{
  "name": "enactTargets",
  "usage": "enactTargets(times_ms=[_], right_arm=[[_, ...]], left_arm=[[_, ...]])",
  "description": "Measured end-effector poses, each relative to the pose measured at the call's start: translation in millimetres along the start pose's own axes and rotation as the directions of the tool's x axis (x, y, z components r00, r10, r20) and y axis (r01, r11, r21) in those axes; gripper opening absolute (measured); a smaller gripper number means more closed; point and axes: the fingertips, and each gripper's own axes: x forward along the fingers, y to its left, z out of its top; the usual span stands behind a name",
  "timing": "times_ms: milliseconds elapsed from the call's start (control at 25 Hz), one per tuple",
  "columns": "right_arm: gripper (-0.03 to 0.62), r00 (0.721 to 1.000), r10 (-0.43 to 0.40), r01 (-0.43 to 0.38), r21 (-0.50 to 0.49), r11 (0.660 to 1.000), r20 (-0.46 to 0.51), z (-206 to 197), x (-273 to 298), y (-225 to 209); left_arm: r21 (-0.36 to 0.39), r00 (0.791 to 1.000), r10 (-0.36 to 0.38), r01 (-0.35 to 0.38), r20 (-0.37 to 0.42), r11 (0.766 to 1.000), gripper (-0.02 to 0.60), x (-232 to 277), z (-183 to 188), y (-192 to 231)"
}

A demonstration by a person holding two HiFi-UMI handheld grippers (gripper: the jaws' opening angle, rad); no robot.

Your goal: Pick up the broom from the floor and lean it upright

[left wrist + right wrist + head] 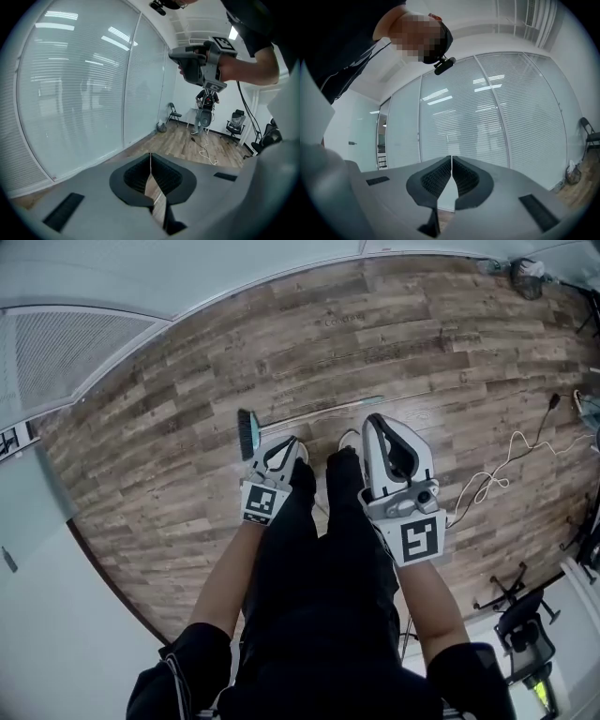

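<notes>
At the very tips of the left gripper point(150, 155), the two fingers point(136, 176) are pressed together along one thin seam. Nothing is caught between them; only a sliver of wooden boards shows through the gap lower down. The right gripper point(451, 157) is the same: its ribbed fingers point(466, 178) meet flat and empty, aimed at the glass wall point(487, 117) and its blinds.

From where I stand, the person holds both tools out in front of their legs, side by side and a little apart. The left one is tipped down toward the floor point(169, 493).

The broom point(249, 432) lies flat on the boards just ahead of the person's shoes point(349, 439). In the head view its teal brush head sits just beside the left gripper's tips, and its thin pale handle runs off to the right, past the right gripper. Neither tool touches it.

So, as I judge it, none of the real work is done yet. The fingers must open, go down to the handle, close on it, raise the broom and prop it against something upright, probably the wall. The handle looks slim and smooth, with the weight at the brush end. A grip far from the head may therefore let it swing or slip.
</notes>
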Motion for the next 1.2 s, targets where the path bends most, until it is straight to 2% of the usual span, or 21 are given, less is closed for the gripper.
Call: enactTargets(times_ms=[120, 200, 320, 480, 640, 800, 1000, 1080, 1200], right_arm=[[0.021, 0.999, 0.038, -0.037, -0.033, 0.999, 0.021, -36, 5, 2], [0.021, 0.999, 0.050, -0.050, -0.025, 0.998, 0.006, -75, 3, 2], [0.021, 0.999, 0.014, -0.013, 0.043, 0.999, -0.033, -139, -5, -7], [0.021, 0.998, -0.043, 0.044, 0.025, 0.999, -0.044, -206, -7, -33], [0.021, 0.993, -0.118, 0.119, 0.025, 0.993, -0.026, -266, -3, -58], [0.021, 0.989, -0.143, 0.141, -0.045, 0.989, -0.044, -328, -10, -63], [0.021, 0.980, -0.184, 0.181, -0.045, 0.982, -0.074, -381, -24, -84], [0.021, 0.974, -0.208, 0.207, -0.024, 0.978, -0.088, -400, -30, -87], [0.021, 0.965, -0.238, 0.241, 0.009, 0.971, -0.111, -427, -38, -88]], left_arm=[[-0.033, 0.997, -0.053, 0.051, -0.051, 0.998, 0.021, 30, -52, 2], [-0.058, 0.995, -0.075, 0.071, -0.069, 0.996, 0.021, 49, -81, 8], [-0.022, 0.989, -0.106, 0.104, -0.104, 0.994, 0.021, 80, -127, 16], [0.014, 0.974, -0.154, 0.158, -0.166, 0.987, 0.021, 122, -203, 22], [0.061, 0.937, -0.236, 0.259, -0.259, 0.964, 0.022, 162, -290, 22], [0.053, 0.902, -0.261, 0.296, -0.345, 0.954, 0.023, 182, -368, 21], [0.083, 0.880, -0.246, 0.304, -0.406, 0.949, 0.023, 217, -435, 37], [0.100, 0.862, -0.259, 0.332, -0.436, 0.938, 0.025, 231, -459, 36], [0.104, 0.830, -0.285, 0.377, -0.480, 0.920, 0.074, 248, -491, 29]])
